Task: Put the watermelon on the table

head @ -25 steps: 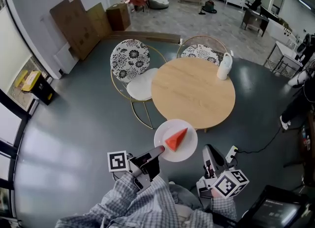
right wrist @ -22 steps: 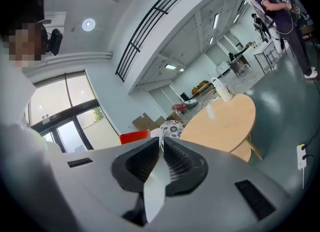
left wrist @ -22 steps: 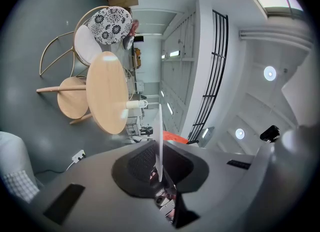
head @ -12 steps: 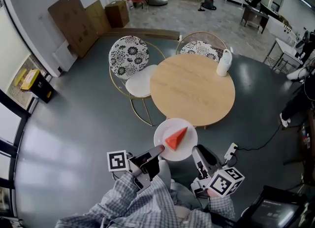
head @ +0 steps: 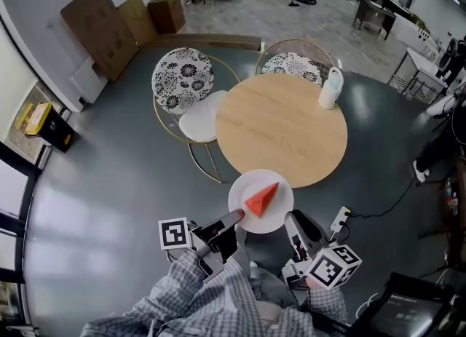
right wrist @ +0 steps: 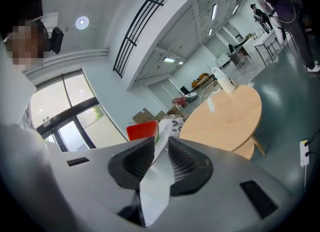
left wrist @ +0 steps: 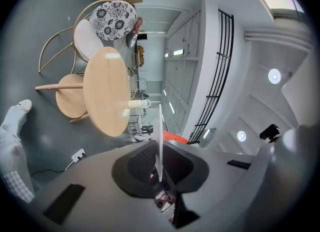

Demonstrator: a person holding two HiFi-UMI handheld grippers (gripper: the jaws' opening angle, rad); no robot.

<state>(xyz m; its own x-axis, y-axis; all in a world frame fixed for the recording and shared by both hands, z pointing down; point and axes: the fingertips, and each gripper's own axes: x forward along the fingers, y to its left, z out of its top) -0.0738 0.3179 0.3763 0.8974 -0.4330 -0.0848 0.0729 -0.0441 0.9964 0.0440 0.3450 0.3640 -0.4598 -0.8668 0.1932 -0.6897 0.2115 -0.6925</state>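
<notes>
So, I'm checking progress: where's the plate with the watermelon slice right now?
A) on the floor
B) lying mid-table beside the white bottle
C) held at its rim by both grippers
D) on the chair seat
C: the left gripper and the right gripper each clamp the rim of the plate, which carries the watermelon slice, by the near edge of the round table.

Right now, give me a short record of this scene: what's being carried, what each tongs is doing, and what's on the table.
carried: white plate with a watermelon wedge on it
left tongs: shut on the plate's rim
right tongs: shut on the opposite rim
plate position: held up at the near edge of the round wooden table, not set down
on table: white jug only, at the far edge
</notes>
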